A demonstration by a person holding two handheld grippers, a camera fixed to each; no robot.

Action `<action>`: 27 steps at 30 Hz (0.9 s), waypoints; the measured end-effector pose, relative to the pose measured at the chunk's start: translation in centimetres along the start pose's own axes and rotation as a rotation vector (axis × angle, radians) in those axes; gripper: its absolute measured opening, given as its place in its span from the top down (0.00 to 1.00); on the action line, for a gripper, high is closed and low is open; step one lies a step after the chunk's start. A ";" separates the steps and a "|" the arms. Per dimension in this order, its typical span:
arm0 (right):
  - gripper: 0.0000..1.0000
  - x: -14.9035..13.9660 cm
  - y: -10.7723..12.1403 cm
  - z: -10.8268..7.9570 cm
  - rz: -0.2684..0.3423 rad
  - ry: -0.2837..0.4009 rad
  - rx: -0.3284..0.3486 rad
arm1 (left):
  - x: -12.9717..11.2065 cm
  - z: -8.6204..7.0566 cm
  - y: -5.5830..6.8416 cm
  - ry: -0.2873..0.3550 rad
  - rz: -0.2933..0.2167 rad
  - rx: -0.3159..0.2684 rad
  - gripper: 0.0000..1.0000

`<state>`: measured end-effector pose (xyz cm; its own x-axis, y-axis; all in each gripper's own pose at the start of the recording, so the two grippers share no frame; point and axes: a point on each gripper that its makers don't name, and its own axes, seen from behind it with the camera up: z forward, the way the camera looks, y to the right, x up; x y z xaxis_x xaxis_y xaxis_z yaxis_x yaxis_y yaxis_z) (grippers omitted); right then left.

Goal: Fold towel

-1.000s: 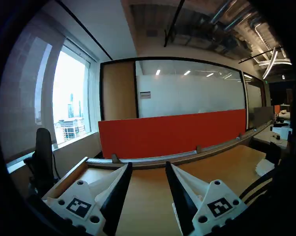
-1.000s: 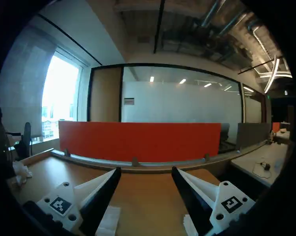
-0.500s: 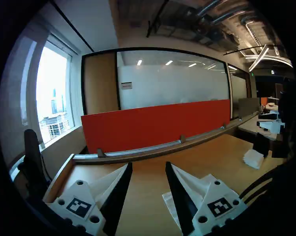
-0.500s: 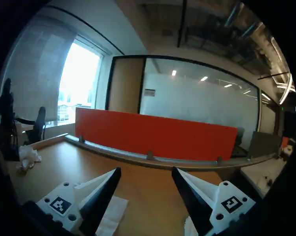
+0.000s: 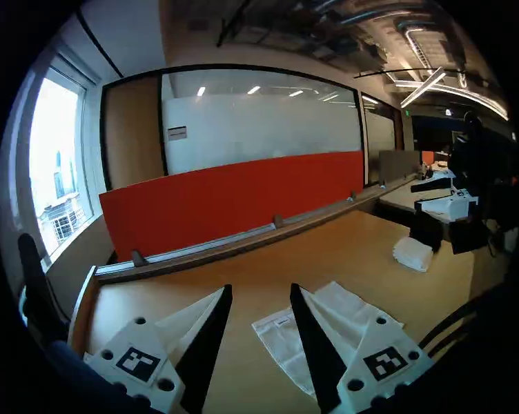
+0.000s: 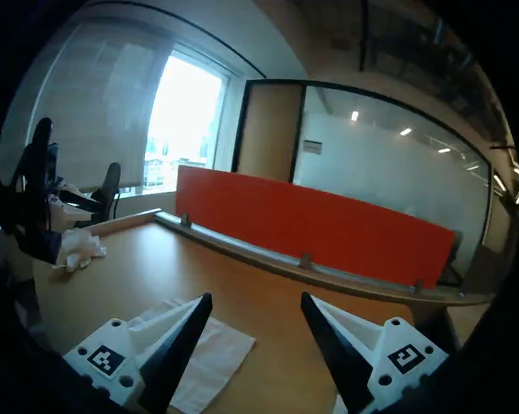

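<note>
In the left gripper view, the left hand-held gripper (image 5: 259,290) hangs just above the pale wooden table (image 5: 315,252), its jaws set wide with nothing between them. The flat white cloth towel (image 5: 281,334) lies spread on the table right below and ahead, partly hidden behind the right-hand finger. One straight edge runs from a near corner between the fingers away to a far corner on the right, so the cloth sits skewed to this gripper's line. The finger covers too much to say which side is the long one. A small folded white towel (image 5: 413,253) sits well apart at the far right, and an orange divider panel (image 5: 239,196) closes the table's back edge.

In the right gripper view, the right hand-held gripper (image 6: 256,298) is likewise wide and empty. The flat white cloth towel (image 6: 221,345) lies low and left of centre, under the left-hand finger, with a corner pointing towards the gap. A crumpled white cloth (image 6: 80,248) rests near the left end of the table.

The step looks like the approach. It would go best with each gripper lowered onto its own corner of one edge, pinching a single layer squarely, so the fold runs across the long axis.
</note>
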<state>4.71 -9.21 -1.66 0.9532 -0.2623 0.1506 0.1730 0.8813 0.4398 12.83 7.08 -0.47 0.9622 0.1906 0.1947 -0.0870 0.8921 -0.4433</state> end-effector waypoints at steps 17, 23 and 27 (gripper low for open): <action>0.00 -4.7 -2.6 0.7 -0.063 -0.122 0.120 | -4.8 0.6 2.9 -0.098 0.031 -0.092 0.39; 0.00 -7.2 -3.6 0.8 -0.057 -0.161 0.144 | -7.2 0.8 3.9 -0.131 0.050 -0.108 0.39; 0.00 -9.3 -4.1 1.0 -0.052 -0.190 0.157 | -9.2 0.9 4.6 -0.159 0.056 -0.119 0.39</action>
<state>-5.08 -10.79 -3.97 0.8777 -0.3882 0.2810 0.1661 0.7964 0.5815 3.32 9.79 -3.47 0.9028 0.3093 0.2989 -0.0989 0.8255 -0.5556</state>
